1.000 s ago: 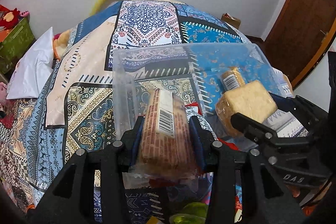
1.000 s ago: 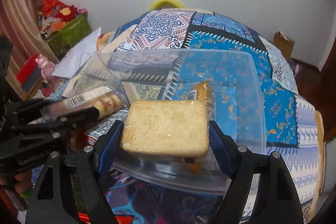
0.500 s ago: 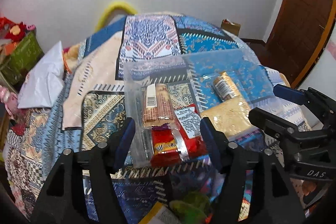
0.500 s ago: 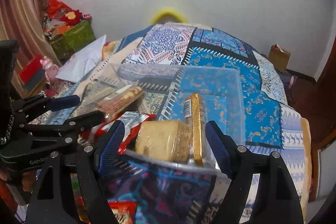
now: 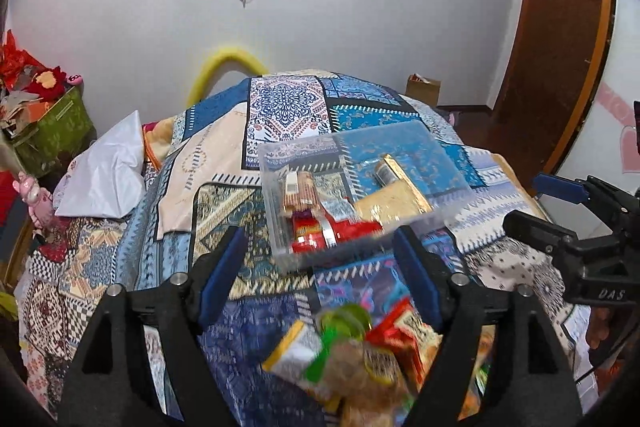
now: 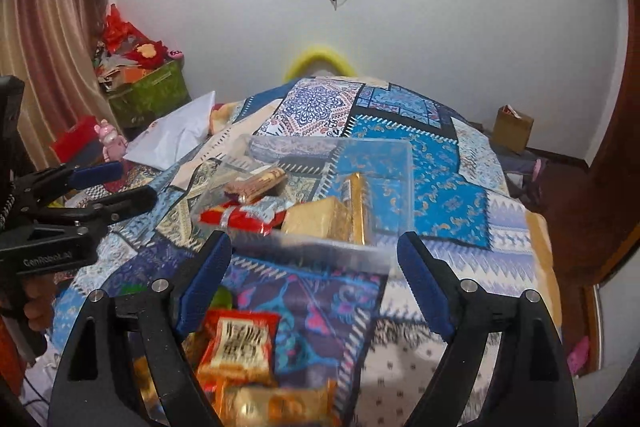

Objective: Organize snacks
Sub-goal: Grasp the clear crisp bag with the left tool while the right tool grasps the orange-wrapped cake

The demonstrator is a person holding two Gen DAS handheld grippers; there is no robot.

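Both grippers withdrawn from bin, red packet right-view only

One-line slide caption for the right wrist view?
Right gripper, jaws opening and empty, above loose snack packets, facing the part-filled clear container on the patterned bedspread.

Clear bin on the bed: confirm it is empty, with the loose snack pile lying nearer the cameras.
Wrong: the clear bin is not empty. The right wrist view shows a red packet, a tan cake and other snacks inside. The loose snack pile does lie nearer the cameras.
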